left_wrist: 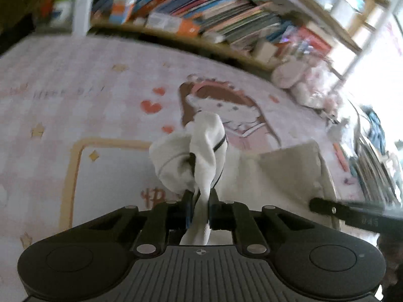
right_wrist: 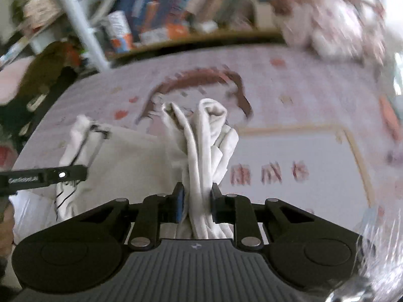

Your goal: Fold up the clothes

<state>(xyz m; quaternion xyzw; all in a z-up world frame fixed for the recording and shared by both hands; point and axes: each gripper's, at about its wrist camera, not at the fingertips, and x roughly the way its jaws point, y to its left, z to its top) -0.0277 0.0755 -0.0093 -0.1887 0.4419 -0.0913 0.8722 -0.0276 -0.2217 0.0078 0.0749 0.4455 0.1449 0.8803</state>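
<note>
A white garment with thin black trim (left_wrist: 194,151) is bunched up over a pink cartoon-print bedspread (left_wrist: 75,95). My left gripper (left_wrist: 200,196) is shut on a gathered fold of it, and the cloth bulges up past the fingertips. More of the garment (left_wrist: 284,173) spreads flat to the right. In the right wrist view my right gripper (right_wrist: 197,191) is shut on another thick bunch of the same white garment (right_wrist: 201,136). The rest of the cloth (right_wrist: 121,161) drapes left toward the other gripper's finger (right_wrist: 50,175). The right gripper's finger (left_wrist: 335,209) shows at the left view's right edge.
A wooden shelf of books (left_wrist: 201,7) runs along the far side of the bed. Pale soft toys (left_wrist: 289,75) lie at the far right corner. A white post (right_wrist: 78,22) stands at the back. Both views are blurred.
</note>
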